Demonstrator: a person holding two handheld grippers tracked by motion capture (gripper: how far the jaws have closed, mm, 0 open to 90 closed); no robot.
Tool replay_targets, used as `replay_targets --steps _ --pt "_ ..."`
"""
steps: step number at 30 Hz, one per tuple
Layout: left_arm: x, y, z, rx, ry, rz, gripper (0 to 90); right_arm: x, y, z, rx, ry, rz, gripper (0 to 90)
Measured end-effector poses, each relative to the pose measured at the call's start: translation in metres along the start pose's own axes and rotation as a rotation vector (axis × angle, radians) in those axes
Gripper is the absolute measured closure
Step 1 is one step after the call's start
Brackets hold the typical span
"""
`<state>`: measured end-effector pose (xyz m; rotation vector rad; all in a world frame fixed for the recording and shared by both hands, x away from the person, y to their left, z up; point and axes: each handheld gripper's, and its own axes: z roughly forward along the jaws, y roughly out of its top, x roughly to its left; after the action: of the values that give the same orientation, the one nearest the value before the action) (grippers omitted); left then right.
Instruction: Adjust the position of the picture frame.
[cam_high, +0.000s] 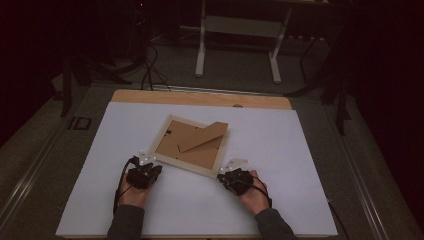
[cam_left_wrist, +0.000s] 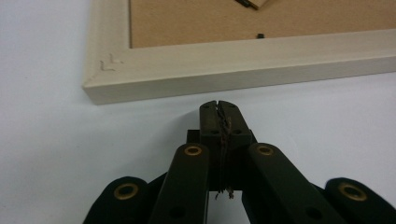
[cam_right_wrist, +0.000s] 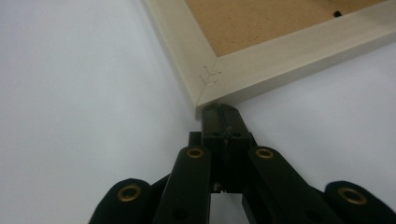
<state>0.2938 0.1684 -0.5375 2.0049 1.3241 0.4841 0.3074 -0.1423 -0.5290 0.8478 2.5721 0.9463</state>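
A pale wooden picture frame (cam_high: 192, 167) lies face down on the white table sheet (cam_high: 280, 150), its brown backing board (cam_high: 190, 145) up and the cardboard stand (cam_high: 205, 136) folded out. My left gripper (cam_high: 150, 167) sits at the frame's near-left edge, jaws shut with nothing between them (cam_left_wrist: 218, 105), a short gap from the frame's rail (cam_left_wrist: 243, 63). My right gripper (cam_high: 227, 175) rests at the frame's near-right corner, jaws shut and empty (cam_right_wrist: 218, 108), tips right up against that corner (cam_right_wrist: 205, 88).
The white sheet covers a wooden tabletop (cam_high: 200, 97). Beyond the far edge stand a white desk frame (cam_high: 240, 40) and loose cables (cam_high: 150, 70) on a dark floor. Bare sheet lies left, right and in front of the frame.
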Motion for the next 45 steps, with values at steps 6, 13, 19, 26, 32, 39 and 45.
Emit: replay_targets --steps 6,13,19,26,32,39,45 --pt "-0.001 0.001 0.001 -0.001 0.008 0.010 89.9 0.005 0.004 0.004 -0.004 0.020 -0.009 90.0" --pt "-0.001 0.002 0.002 -0.006 0.013 0.011 89.8 0.011 0.010 0.008 0.003 0.041 -0.035 90.0" --pt "-0.003 0.002 0.003 -0.004 0.025 0.024 89.8 0.016 0.014 0.012 -0.005 0.065 -0.037 90.0" --pt "-0.006 0.004 -0.002 -0.023 0.025 0.023 89.6 0.009 0.014 0.007 -0.029 0.087 -0.039 90.0" --pt "-0.002 0.006 -0.001 -0.032 0.008 -0.005 88.5 -0.009 0.014 0.004 -0.047 0.070 0.014 90.0" --pt "-0.001 0.014 0.006 -0.044 0.010 -0.020 89.0 -0.038 0.019 0.003 -0.065 0.019 0.075 90.0" --pt "-0.007 0.014 0.010 -0.026 0.026 0.009 89.4 -0.057 0.026 0.003 -0.069 -0.029 0.097 90.0"
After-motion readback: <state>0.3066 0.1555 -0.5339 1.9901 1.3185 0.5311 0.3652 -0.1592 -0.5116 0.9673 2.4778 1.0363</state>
